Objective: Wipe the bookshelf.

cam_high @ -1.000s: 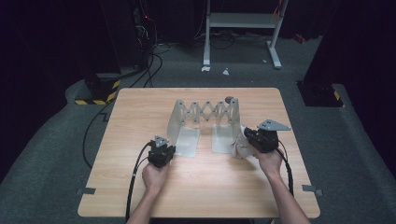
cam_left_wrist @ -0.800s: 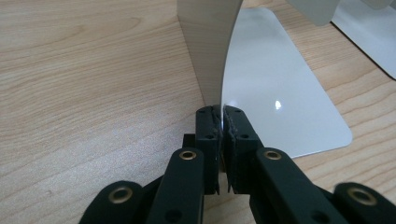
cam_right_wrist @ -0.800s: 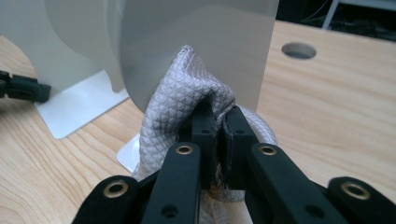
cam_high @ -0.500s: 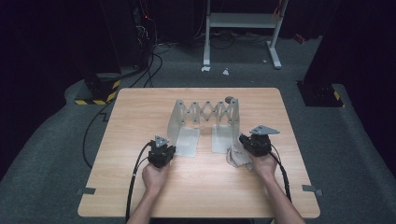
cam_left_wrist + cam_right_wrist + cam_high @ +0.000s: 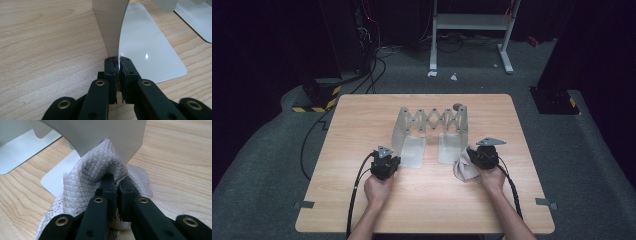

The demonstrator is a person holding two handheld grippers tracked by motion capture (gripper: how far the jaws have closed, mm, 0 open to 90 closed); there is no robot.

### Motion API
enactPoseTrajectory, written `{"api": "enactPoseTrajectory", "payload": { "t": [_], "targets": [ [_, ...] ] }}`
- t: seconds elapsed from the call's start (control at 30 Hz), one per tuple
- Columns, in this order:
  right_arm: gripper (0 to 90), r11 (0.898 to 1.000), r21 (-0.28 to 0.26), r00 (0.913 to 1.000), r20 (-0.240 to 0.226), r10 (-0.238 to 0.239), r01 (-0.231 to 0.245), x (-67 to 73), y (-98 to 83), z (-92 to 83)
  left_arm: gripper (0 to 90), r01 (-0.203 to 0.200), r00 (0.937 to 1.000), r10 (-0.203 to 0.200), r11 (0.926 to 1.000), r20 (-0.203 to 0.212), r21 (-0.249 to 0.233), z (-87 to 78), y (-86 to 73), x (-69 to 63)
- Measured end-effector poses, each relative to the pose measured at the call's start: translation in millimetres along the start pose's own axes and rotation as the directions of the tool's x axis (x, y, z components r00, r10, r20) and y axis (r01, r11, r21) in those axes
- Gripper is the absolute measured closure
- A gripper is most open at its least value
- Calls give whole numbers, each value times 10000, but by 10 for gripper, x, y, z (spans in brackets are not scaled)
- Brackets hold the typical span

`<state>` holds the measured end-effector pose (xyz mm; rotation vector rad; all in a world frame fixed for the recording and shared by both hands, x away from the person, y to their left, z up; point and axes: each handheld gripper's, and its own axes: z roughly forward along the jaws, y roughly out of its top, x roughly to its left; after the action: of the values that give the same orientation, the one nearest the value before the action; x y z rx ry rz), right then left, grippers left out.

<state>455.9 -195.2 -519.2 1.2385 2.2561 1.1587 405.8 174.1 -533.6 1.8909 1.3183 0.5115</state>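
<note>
Light wooden worktop (image 5: 362, 125) with a grey metal expandable bookend rack (image 5: 432, 120) standing at its middle, slightly toward the far edge: two upright end plates joined by a scissor lattice, each with a flat foot plate pointing to the near edge.

Left tongs (image 5: 384, 161) sit just near of the rack's left end plate, nearer the worktop's left edge than the right. In the left gripper view the left tongs (image 5: 119, 65) are closed tight on the thin near edge of the left upright plate (image 5: 110, 25), the sheet running straight up from between the pads; the left foot plate (image 5: 150, 50) lies flat on the wood just beside it.

Right tongs (image 5: 476, 157) sit at the near end of the right foot plate (image 5: 449, 145), toward the worktop's right edge. They are clamped on a white quilted cleaning cloth (image 5: 464, 170), which bunches against the worktop just to their left and near side. In the right gripper view the right tongs (image 5: 117, 183) pinch a fold of the cloth (image 5: 92, 172); the cloth humps up over the tips and touches the lower edge of the right upright plate (image 5: 107, 135), draping down onto the foot plate and the wood either side.

Both hands grip the tong bodies from the near edge; cables trail back off it.
</note>
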Motion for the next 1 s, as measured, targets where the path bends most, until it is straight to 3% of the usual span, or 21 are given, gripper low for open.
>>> {"api": "enactPoseTrajectory", "payload": {
  "t": [0.13, 0.5, 1.0],
  "targets": [
    [860, 9996, -157, 9996, -175, 243, -246, -10, 73, -99, 842, -29, 10000, 29, 10000, 1, 5, -5, -3, -5],
    [860, 9947, -1032, 9994, -340, -56, 20, 19, 273, -417, 839, -42, 10000, 42, 10000, 18, -1, -19, -17, -21],
    [861, 9772, -2090, 9982, -365, -470, 383, 104, 484, -758, 838, -17, 10000, 17, 10000, 61, 6, -22, -21, -21]
  ]
}}
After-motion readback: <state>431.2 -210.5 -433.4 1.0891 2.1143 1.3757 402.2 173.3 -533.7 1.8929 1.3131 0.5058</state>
